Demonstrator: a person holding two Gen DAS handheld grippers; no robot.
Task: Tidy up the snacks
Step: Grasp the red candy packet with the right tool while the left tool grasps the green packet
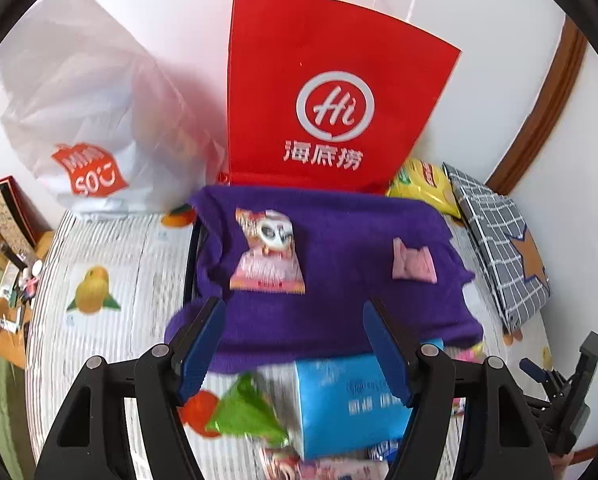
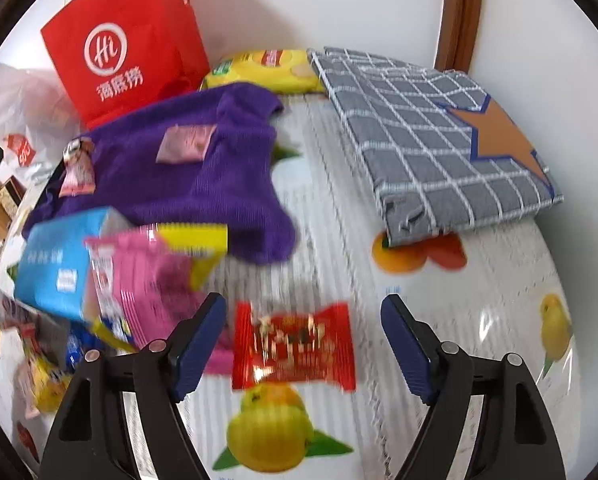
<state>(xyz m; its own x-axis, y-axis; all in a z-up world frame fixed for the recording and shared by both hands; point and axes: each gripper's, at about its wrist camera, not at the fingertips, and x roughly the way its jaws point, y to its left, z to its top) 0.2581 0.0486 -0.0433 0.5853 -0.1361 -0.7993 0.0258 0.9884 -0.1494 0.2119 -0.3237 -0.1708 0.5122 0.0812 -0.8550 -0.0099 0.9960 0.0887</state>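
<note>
In the left wrist view my left gripper (image 1: 294, 304) is open over the near edge of a purple cloth (image 1: 339, 280), with nothing between its fingers. On the cloth lie a pink panda snack packet (image 1: 269, 252) and a small pink packet (image 1: 413, 264). A blue box (image 1: 351, 400) and a green wrapper (image 1: 247, 412) lie under the gripper. My right gripper (image 2: 303, 300) is open above a red candy packet (image 2: 295, 344), which lies on the fruit-print tablecloth (image 2: 479, 320) between the fingers without touching them. To its left are a pink packet (image 2: 143, 276) and the blue box (image 2: 55, 264).
A red paper bag (image 1: 319, 100) stands at the back against the wall, with a white plastic bag (image 1: 79, 120) to its left. A yellow packet (image 2: 267, 68) and a folded grey checked cloth (image 2: 439, 140) lie at the back right. More snacks are piled at the left (image 2: 43, 384).
</note>
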